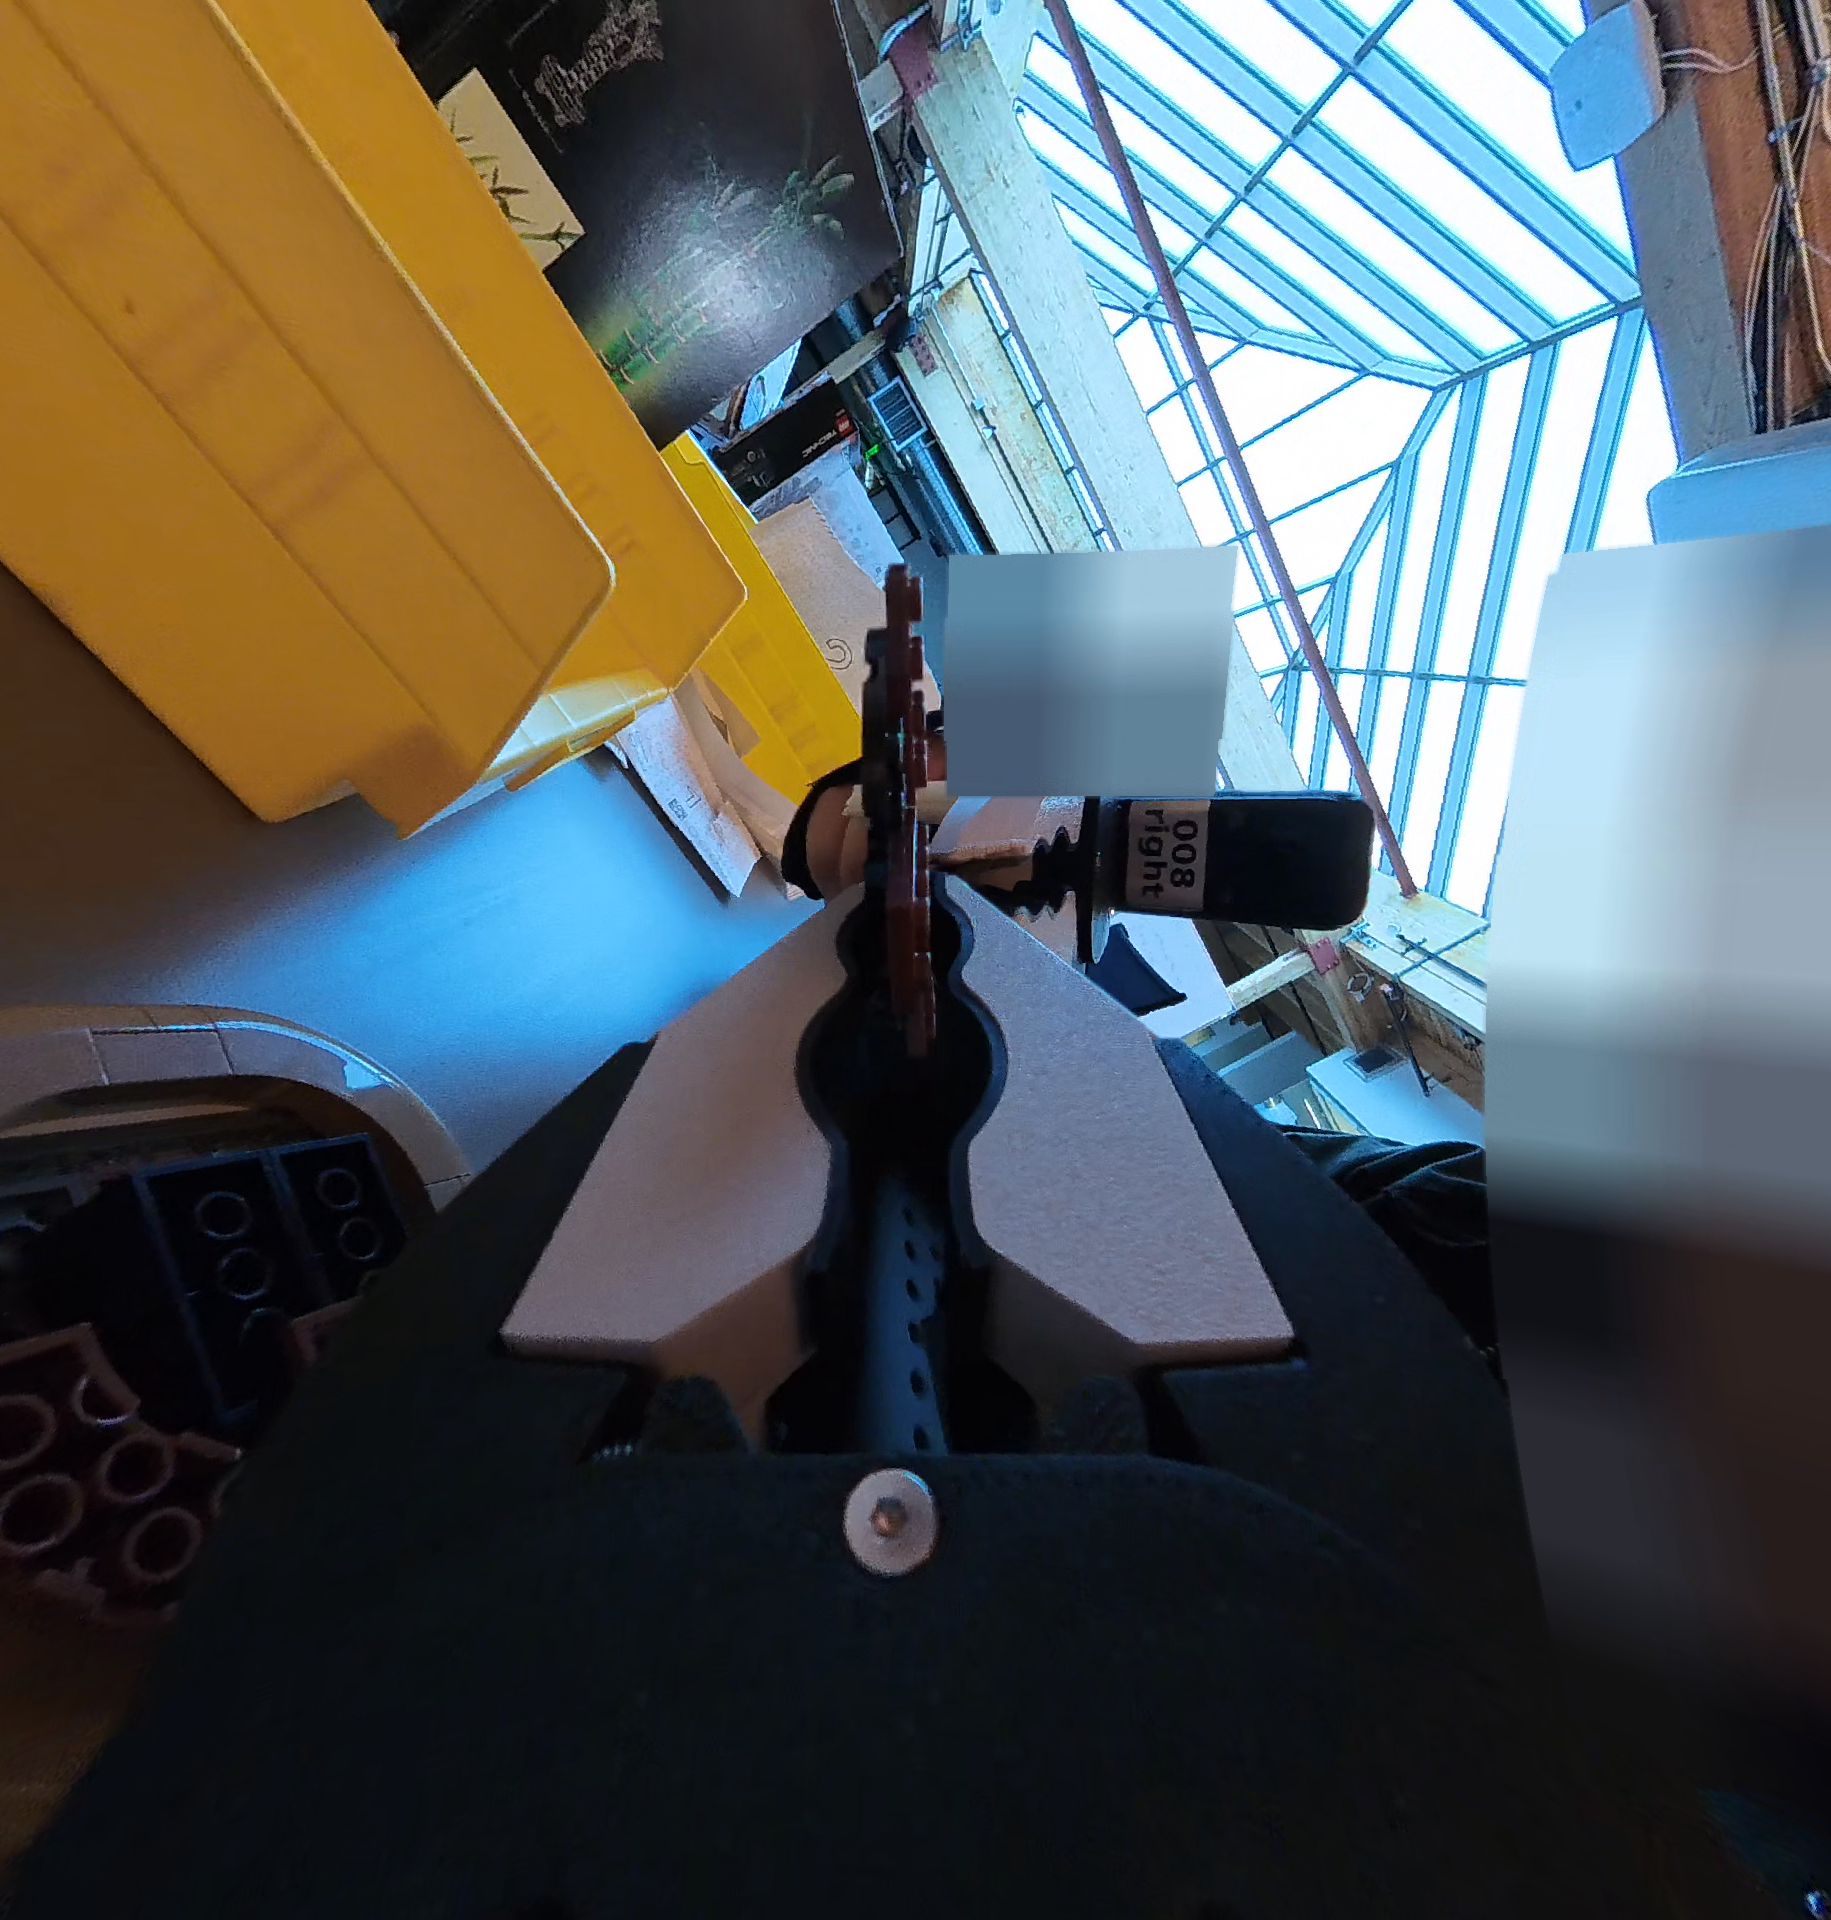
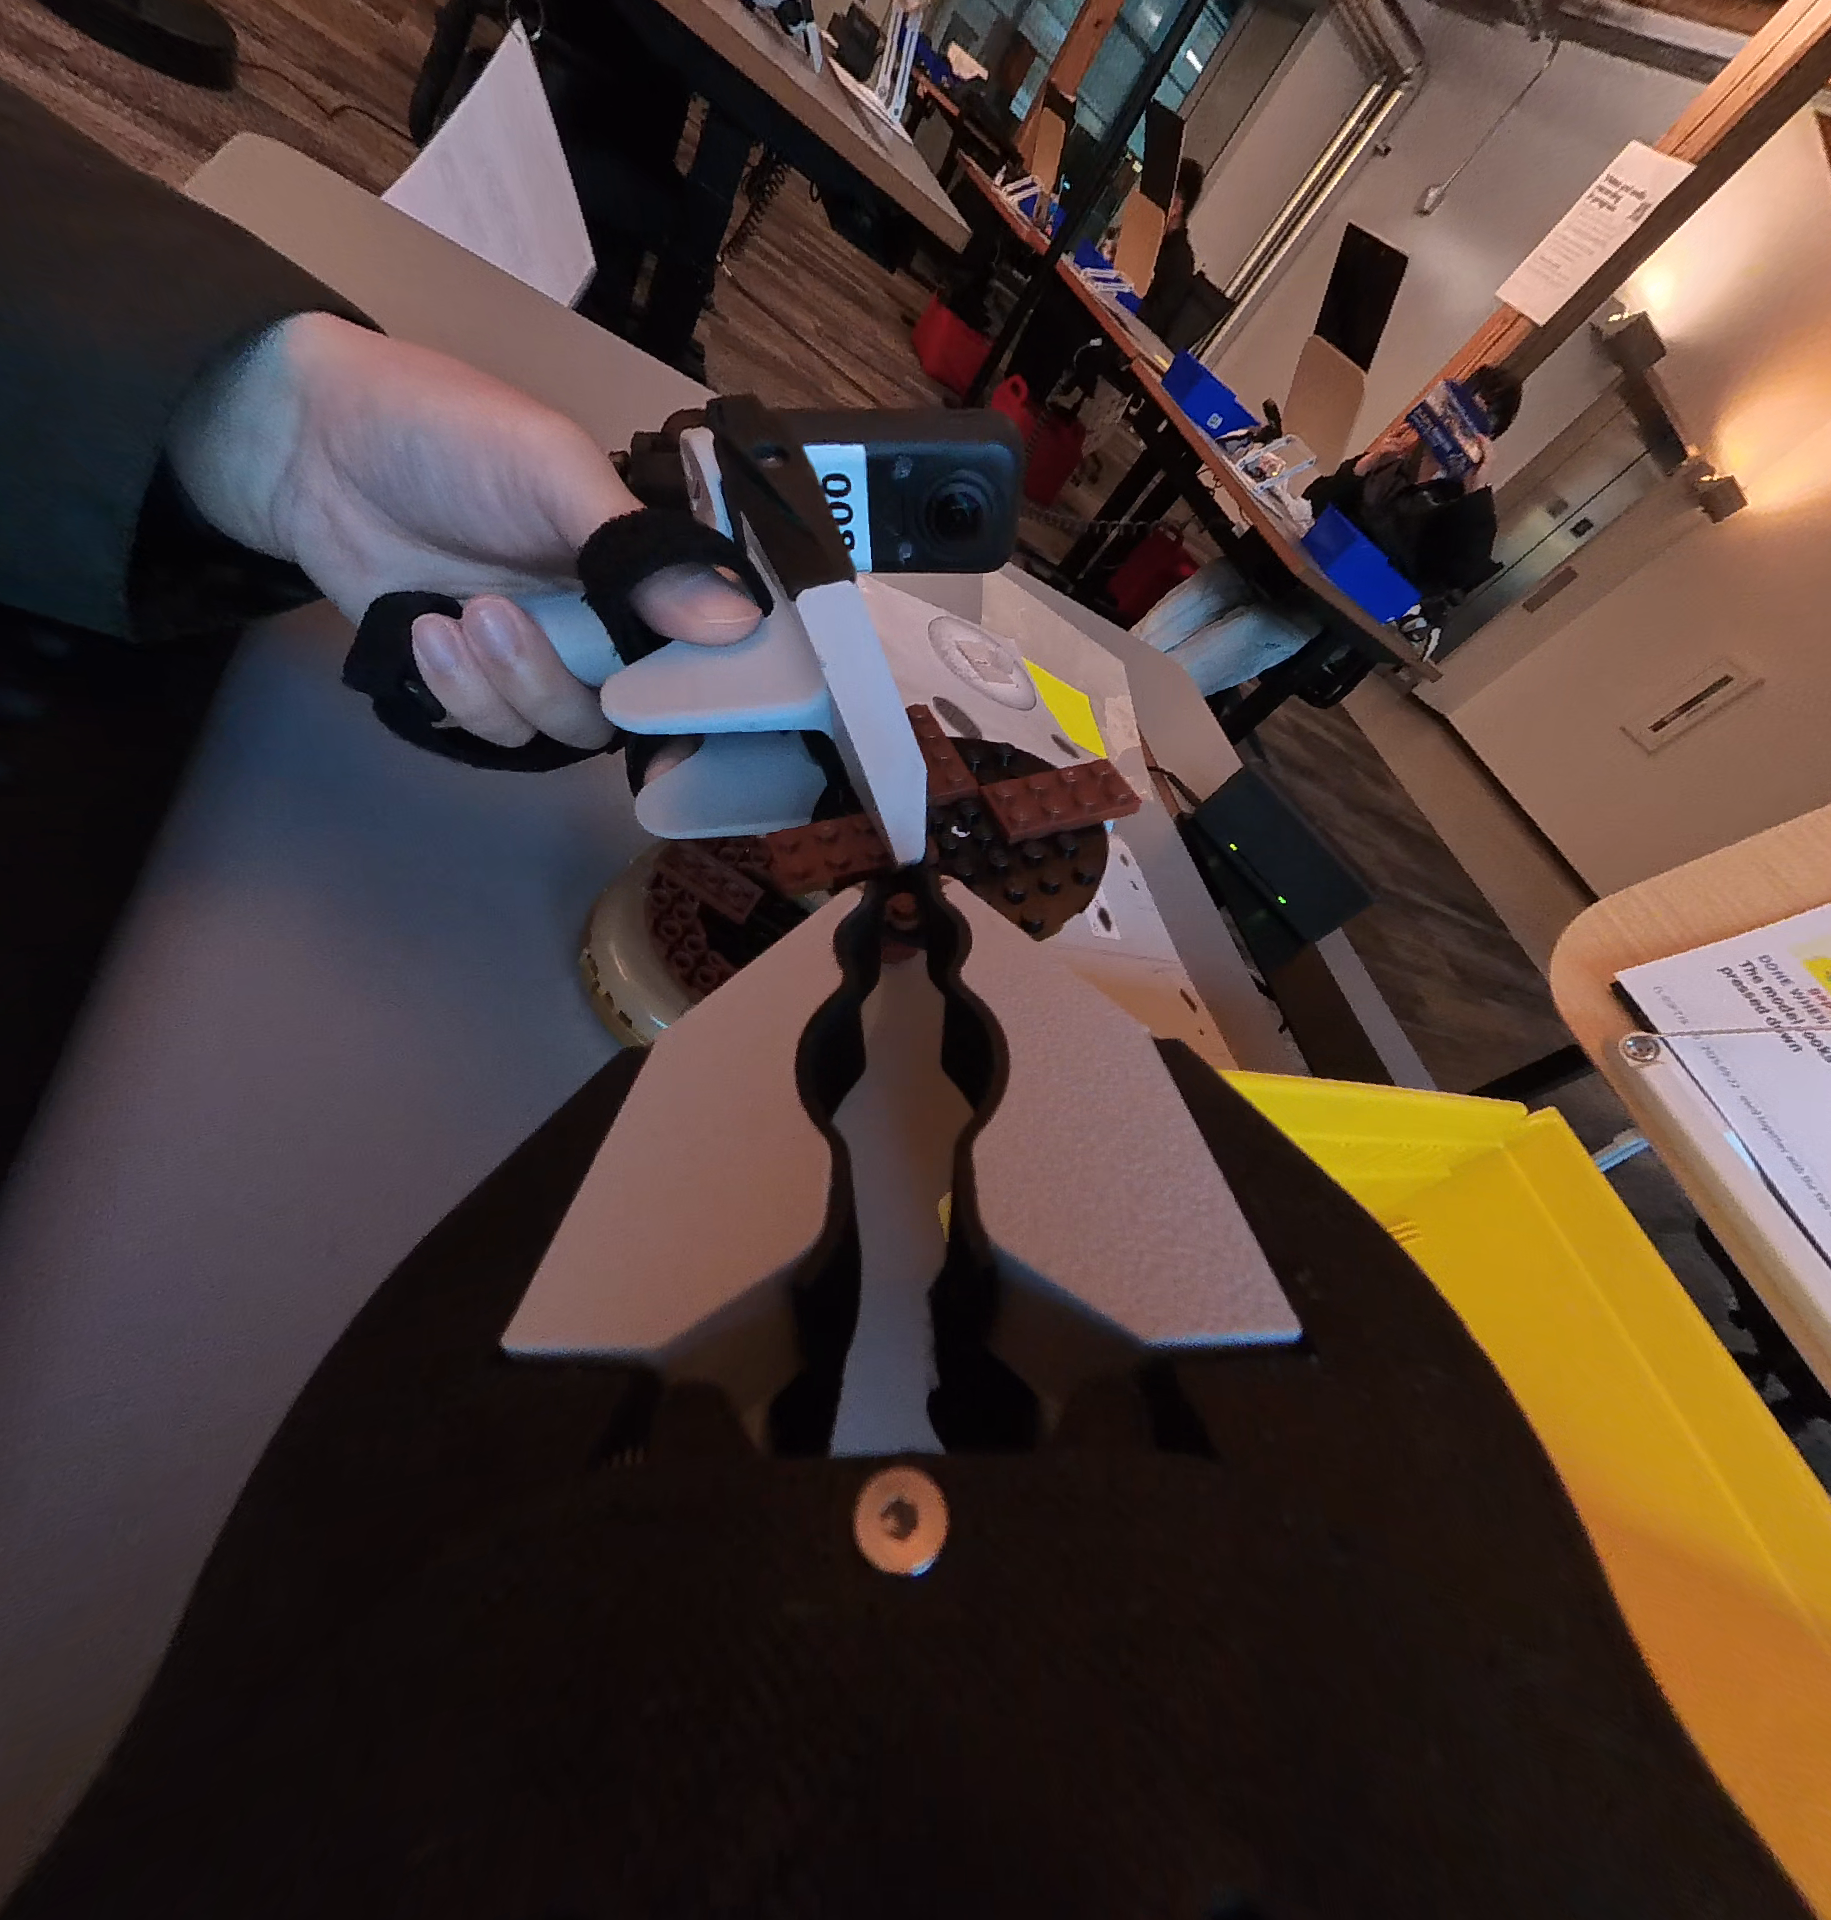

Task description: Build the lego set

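Note:
My left gripper [image 1: 906, 904] is shut on a Lego plate assembly [image 1: 895, 727], a black round plate topped with reddish-brown plates, seen edge-on and held in the air. In the right wrist view the same assembly [image 2: 1036, 831] shows its studded face, with the left gripper [image 2: 890, 821] clamping it from above. My right gripper [image 2: 900, 888] is shut on a small brown piece [image 2: 903, 916] at the near edge of the assembly. A round tan Lego pot [image 2: 630, 956] with dark bricks inside stands on the table below, and also shows in the left wrist view [image 1: 163, 1049].
Yellow bins [image 1: 267, 416] stand by the pot, one also in the right wrist view [image 2: 1513, 1299]. The set's dark box [image 1: 703, 187] leans behind them. An instruction sheet [image 2: 1784, 1039] lies on a side table. A small black device [image 2: 1275, 873] sits past the table's far edge. My two grippers' fingertips are within a few centimetres of each other.

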The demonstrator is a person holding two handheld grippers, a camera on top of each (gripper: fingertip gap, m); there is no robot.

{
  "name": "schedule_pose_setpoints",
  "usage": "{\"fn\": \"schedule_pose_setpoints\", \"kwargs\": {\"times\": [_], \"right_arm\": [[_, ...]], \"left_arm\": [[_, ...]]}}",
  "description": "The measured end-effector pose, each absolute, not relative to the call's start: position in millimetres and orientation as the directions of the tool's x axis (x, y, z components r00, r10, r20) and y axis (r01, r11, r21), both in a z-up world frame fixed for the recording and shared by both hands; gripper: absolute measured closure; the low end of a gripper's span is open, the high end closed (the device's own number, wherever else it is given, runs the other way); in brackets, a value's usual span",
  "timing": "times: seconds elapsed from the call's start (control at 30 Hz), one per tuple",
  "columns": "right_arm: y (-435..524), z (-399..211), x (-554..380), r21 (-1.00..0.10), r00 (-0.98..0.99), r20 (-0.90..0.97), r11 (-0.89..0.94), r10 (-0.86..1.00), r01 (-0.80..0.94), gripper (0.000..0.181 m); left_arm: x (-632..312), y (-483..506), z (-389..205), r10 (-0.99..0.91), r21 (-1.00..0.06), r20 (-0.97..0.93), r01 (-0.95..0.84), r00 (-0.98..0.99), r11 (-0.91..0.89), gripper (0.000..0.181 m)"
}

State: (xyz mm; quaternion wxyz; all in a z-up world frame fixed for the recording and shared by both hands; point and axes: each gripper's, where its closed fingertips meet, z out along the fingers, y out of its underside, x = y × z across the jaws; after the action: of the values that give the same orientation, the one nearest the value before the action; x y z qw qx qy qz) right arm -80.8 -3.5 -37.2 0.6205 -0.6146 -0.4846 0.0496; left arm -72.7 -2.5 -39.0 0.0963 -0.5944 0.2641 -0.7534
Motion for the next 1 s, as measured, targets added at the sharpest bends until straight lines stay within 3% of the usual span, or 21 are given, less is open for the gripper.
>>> {"fn": "schedule_pose_setpoints", "kwargs": {"times": [0.47, 1.0], "right_arm": [[2.9, -38.0, -80.3, -0.831, 0.574, 0.513, 0.203, 0.638, 0.517, 0.172], [4.3, -32.2, -82.4, -0.923, 0.64, 0.34, 0.113, 0.689, 0.369, 0.172]], "left_arm": [[-74.3, 4.3, -36.2, -0.432, -0.479, 0.858, -0.132, -0.277, -0.868, 0.175], [-76.2, 7.2, -32.3, -0.405, -0.453, 0.865, -0.113, -0.297, -0.885, 0.175]]}}
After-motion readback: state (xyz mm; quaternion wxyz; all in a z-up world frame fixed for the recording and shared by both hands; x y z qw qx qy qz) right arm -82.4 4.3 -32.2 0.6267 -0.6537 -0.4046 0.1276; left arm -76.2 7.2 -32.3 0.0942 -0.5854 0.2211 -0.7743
